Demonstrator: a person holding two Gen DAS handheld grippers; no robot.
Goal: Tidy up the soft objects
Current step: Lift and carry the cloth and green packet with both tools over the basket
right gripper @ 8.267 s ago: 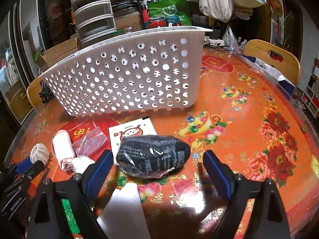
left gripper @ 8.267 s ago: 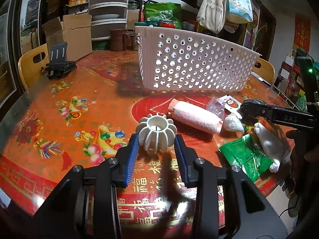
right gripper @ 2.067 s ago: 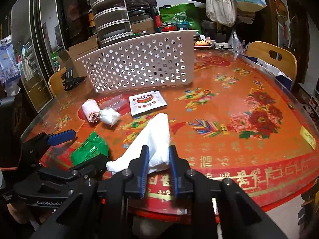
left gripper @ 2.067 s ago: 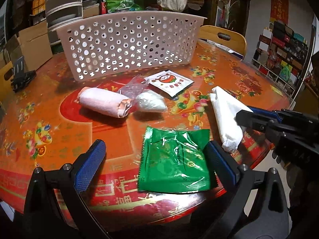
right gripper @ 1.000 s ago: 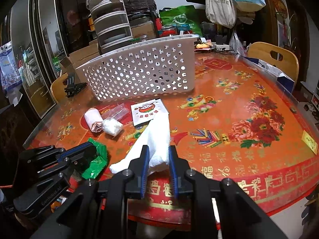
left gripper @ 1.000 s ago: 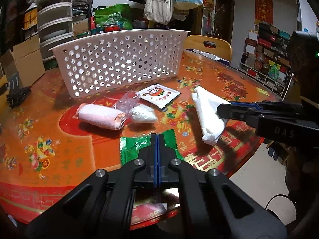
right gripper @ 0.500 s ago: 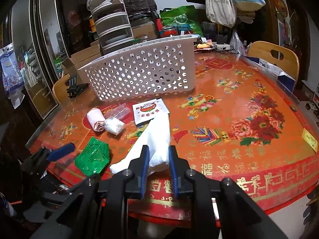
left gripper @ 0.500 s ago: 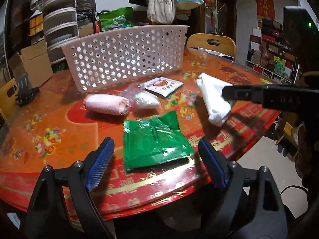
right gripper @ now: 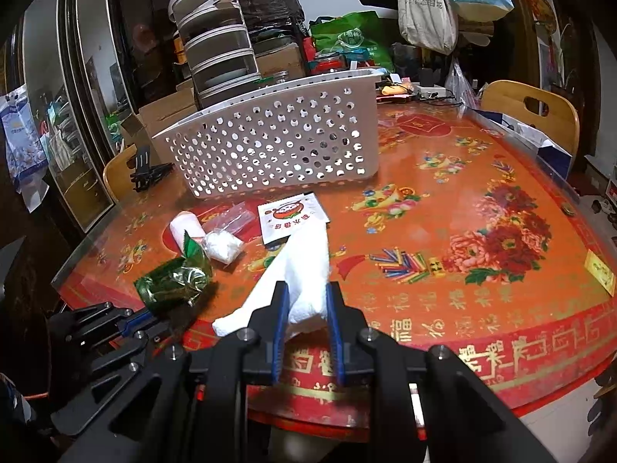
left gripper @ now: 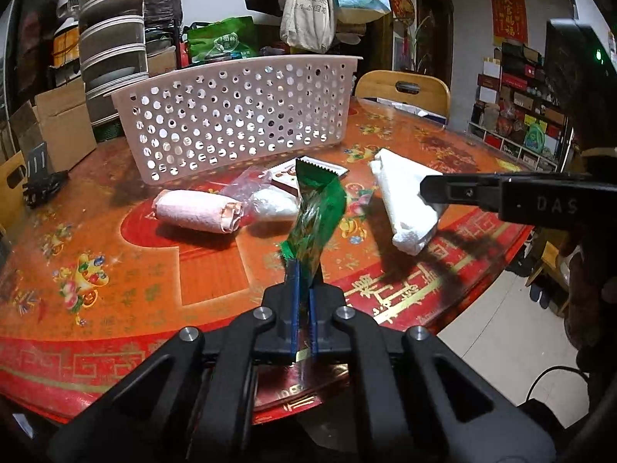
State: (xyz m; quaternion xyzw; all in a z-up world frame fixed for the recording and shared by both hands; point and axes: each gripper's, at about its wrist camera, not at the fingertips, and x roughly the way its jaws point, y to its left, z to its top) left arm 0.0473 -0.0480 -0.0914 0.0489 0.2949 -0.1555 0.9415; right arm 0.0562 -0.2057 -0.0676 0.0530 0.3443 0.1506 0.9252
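My left gripper [left gripper: 302, 270] is shut on a green foil packet [left gripper: 314, 212] and holds it up off the table; the packet also shows in the right wrist view [right gripper: 173, 281]. My right gripper [right gripper: 306, 308] is shut on a folded white cloth [right gripper: 300, 270], held above the table's near edge; the cloth also shows in the left wrist view [left gripper: 405, 200]. On the table lie a pink rolled towel [left gripper: 196, 212], a small bag of white stuff [left gripper: 273, 204] and a white cartoon sachet [right gripper: 289, 216]. The white perforated basket [left gripper: 239, 115] stands behind them.
The round table [right gripper: 462, 231] has a red and orange patterned glass top. Wooden chairs [right gripper: 532, 112] stand at its far side. A black phone stand [left gripper: 38, 181] sits at the left. Boxes, stacked drawers and hanging bags crowd the back.
My left gripper was open around the green packet lying flat; now it is shut on the packet and has lifted it upright. My right gripper still holds the white cloth.
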